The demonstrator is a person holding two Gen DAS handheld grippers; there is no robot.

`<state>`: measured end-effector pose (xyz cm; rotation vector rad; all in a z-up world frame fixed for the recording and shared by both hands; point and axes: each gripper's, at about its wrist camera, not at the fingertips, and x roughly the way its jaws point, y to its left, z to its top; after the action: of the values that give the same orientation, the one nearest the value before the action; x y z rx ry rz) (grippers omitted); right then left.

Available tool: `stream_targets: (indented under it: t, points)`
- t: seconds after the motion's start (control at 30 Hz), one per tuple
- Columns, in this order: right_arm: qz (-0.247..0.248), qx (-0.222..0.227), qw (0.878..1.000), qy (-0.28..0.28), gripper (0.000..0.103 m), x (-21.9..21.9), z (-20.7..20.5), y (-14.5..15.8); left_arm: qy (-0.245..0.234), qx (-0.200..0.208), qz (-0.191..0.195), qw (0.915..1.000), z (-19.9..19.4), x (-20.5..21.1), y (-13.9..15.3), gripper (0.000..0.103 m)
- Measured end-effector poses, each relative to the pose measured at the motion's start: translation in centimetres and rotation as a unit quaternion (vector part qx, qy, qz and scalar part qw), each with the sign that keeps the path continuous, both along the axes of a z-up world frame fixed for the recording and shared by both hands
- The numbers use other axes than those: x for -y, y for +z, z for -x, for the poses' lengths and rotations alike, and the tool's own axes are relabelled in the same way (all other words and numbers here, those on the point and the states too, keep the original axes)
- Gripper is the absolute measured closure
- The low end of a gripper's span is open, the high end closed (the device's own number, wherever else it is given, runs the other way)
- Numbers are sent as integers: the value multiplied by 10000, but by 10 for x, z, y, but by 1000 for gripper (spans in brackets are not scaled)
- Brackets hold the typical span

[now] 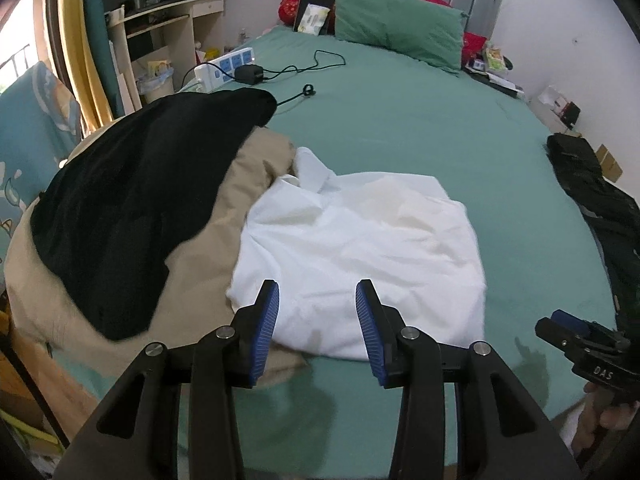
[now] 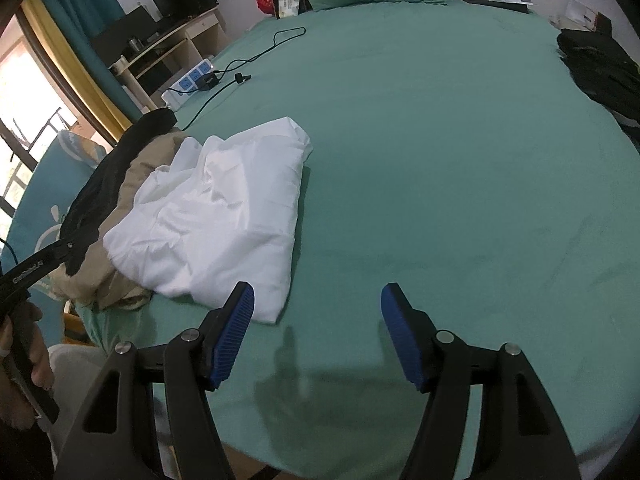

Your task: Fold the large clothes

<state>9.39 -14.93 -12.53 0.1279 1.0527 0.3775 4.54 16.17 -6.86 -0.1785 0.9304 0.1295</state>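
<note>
A folded white garment lies on the green bed sheet, its left edge resting on a beige garment that has a black garment on top. My left gripper is open and empty, hovering just above the white garment's near edge. My right gripper is open and empty above bare sheet, to the right of the white garment. The right gripper also shows at the right edge of the left wrist view.
A power strip with a charger and cable lies at the far left of the bed. A green pillow and red pillow sit at the headboard. Dark clothing lies on the right edge. A desk stands beyond the left side.
</note>
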Motion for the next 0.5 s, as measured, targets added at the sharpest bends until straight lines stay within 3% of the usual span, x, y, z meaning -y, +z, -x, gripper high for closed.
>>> stream_targets:
  t: [0.5]
  points:
    - [-16,62,9996,-272,36,45,57,24,-263,189,318,9990,55,45,24,60]
